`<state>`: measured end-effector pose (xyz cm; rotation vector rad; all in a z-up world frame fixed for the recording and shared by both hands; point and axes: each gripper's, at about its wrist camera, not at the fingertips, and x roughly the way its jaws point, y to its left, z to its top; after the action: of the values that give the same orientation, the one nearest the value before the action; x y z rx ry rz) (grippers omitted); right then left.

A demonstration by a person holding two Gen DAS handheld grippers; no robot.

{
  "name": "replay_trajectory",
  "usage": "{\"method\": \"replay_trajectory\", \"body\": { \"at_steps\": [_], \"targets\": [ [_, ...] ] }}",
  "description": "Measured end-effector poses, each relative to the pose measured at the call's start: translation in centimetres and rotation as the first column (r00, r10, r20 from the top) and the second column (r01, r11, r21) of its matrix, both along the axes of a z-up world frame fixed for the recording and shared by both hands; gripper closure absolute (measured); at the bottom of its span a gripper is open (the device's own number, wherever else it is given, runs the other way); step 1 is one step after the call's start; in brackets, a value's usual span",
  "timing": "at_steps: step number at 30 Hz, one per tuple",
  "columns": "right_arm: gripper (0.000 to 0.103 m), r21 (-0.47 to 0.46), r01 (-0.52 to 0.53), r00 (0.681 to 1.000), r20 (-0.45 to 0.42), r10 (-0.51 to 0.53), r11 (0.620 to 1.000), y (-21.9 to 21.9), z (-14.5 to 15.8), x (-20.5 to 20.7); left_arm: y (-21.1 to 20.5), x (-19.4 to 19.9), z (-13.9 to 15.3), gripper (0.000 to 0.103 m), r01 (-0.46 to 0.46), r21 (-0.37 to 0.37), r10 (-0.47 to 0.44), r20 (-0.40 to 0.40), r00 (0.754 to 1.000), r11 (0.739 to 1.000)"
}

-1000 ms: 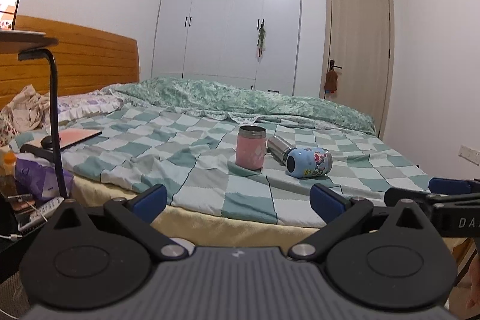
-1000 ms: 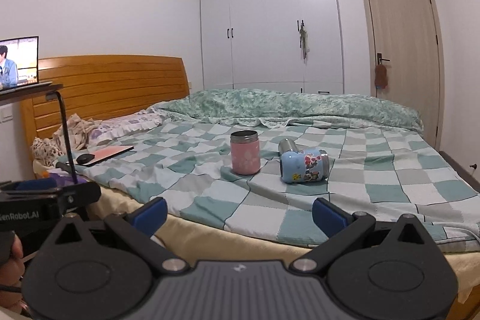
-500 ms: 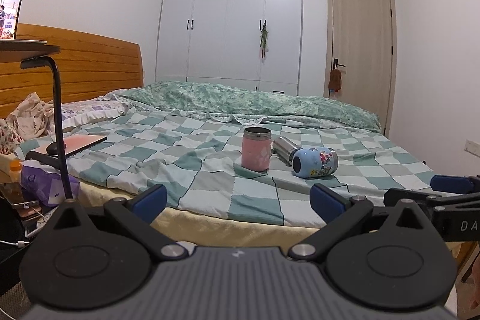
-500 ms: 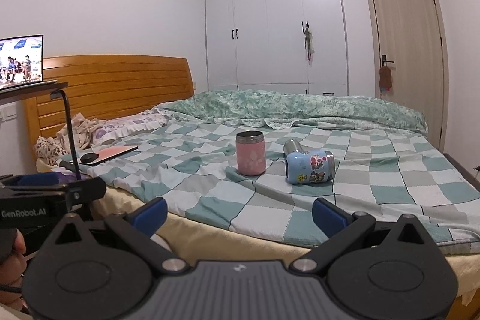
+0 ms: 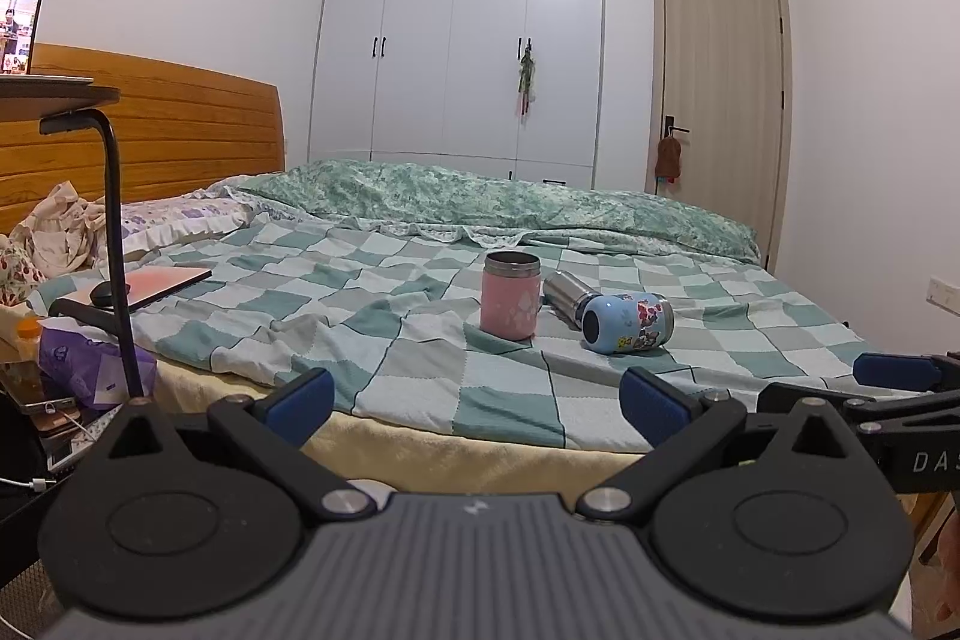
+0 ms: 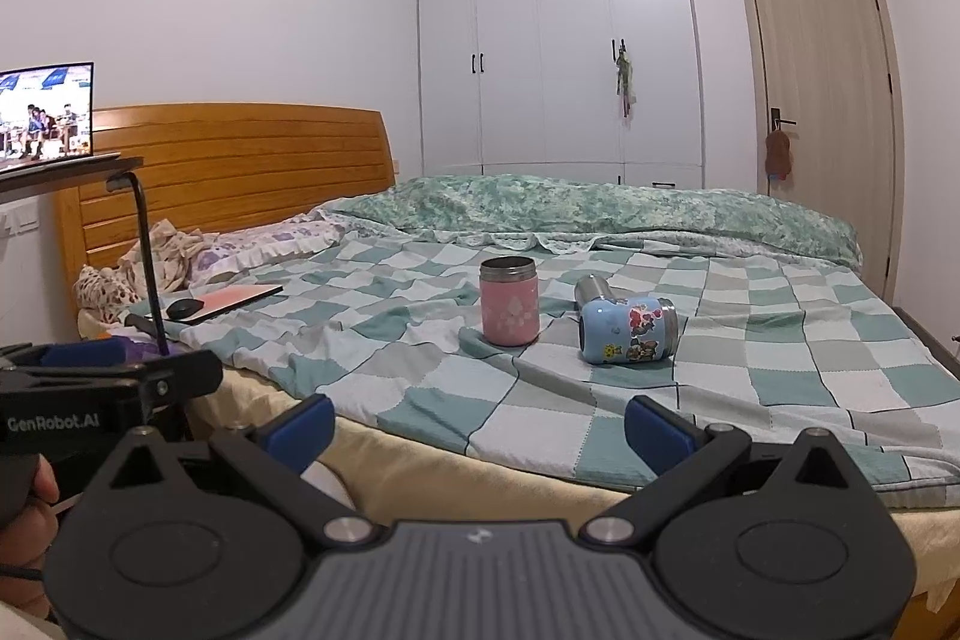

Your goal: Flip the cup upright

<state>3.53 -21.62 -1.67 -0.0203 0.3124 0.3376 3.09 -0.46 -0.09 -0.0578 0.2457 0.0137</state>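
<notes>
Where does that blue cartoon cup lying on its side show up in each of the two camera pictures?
Left wrist view: the blue cup lies right of centre on the checked blanket.
Right wrist view: the blue cup lies right of centre, a little nearer.
Shared landmark: the upright pink cup just to its left.

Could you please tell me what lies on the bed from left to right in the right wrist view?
Mouse → pink laptop → upright pink cup → blue cartoon cup lying on its side.

Checked blanket point(image 5: 420, 340) on bed, wooden headboard point(image 6: 240, 172), white wardrobe point(image 5: 468, 40) w/ closed door point(image 6: 822, 112) beside it, laptop point(image 5: 162, 283) near pillow.
</notes>
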Motion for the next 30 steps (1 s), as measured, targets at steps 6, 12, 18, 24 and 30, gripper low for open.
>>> {"method": "replay_trajectory", "body": {
  "at_steps": [6,12,18,24,30],
  "targets": [
    [0.000,0.004,0.006,1.000,-0.007,-0.006,1.000,-0.03,-0.08,-0.06,-0.03,0.03,-0.02,0.000,0.000,-0.002,0.000,-0.002,1.000,1.000],
    [0.000,-0.002,0.000,1.000,-0.005,0.000,1.000,-0.05,-0.05,-0.15,-0.11,-0.07,-0.17,0.000,0.000,0.000,0.000,0.002,1.000,1.000],
    [0.000,-0.001,0.001,1.000,-0.008,-0.001,1.000,0.03,-0.04,-0.09,-0.08,-0.07,-0.15,0.000,-0.001,-0.001,0.001,-0.001,1.000,1.000],
    [0.000,-0.004,0.001,1.000,-0.007,-0.001,1.000,0.13,-0.06,-0.13,-0.03,-0.06,-0.11,0.000,0.000,-0.001,0.000,0.000,1.000,1.000],
    [0.000,-0.006,-0.001,1.000,-0.008,0.001,1.000,0.14,-0.06,-0.19,-0.05,-0.05,-0.11,0.000,0.000,-0.002,0.000,-0.001,1.000,1.000]
  ]
}}
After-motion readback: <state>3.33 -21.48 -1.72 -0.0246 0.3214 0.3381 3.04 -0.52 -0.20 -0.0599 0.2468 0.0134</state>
